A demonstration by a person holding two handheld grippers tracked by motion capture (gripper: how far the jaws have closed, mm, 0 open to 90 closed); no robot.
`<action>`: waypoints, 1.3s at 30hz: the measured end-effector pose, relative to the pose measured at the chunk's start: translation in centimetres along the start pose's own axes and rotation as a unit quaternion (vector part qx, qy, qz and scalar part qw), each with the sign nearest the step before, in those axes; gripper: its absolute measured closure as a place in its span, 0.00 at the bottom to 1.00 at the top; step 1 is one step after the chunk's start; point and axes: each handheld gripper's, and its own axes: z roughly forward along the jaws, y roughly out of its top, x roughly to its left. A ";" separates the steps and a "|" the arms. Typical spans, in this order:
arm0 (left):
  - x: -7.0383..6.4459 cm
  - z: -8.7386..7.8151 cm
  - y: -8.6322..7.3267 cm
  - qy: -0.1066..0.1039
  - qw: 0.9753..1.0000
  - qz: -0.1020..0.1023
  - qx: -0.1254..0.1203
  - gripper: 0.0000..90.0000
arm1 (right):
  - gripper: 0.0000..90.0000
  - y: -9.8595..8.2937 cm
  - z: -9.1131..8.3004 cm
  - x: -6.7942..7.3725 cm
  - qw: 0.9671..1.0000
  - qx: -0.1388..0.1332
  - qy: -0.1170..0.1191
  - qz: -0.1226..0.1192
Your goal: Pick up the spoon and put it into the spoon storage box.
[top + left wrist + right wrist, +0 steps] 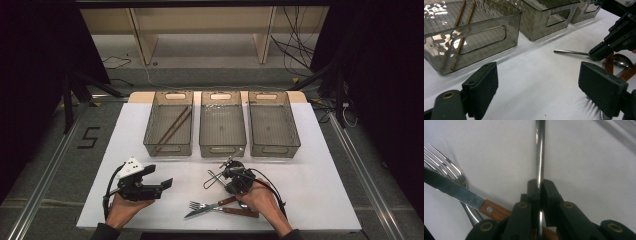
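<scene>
Steel spoon point(540, 150), pinched by its handle in the closed right gripper point(539, 185), lies low over the white table point(320, 185) beside a fork point(447, 166) and knife point(454, 191). Left gripper point(536, 85) waits wide open. Sorting seems underway; next, likely a lift toward a smoky tray point(222, 146).

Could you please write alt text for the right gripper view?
The right gripper has its black fingers shut on a thin shiny metal handle that runs straight up over the white table. At the left lie a fork and a knife with a wooden grip.
</scene>
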 end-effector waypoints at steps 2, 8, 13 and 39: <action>0.0 0.0 0.0 0.000 1.000 0.000 0.000 0.18 | 0.95 0.0 0.0 0.0 1.000 -0.003 0.000 -0.002; 0.1 0.0 0.0 0.002 1.000 0.000 0.002 0.18 | 0.95 -0.1 -0.5 -0.2 1.000 -0.014 0.001 0.001; 0.2 0.0 0.0 0.005 1.000 -0.001 0.000 0.18 | 0.96 -0.1 -1.2 -0.4 1.000 -0.026 0.003 0.000; 0.3 -0.3 0.0 0.005 1.000 -0.004 -0.016 0.18 | 0.96 0.6 -4.5 -1.5 0.994 -0.112 0.013 0.007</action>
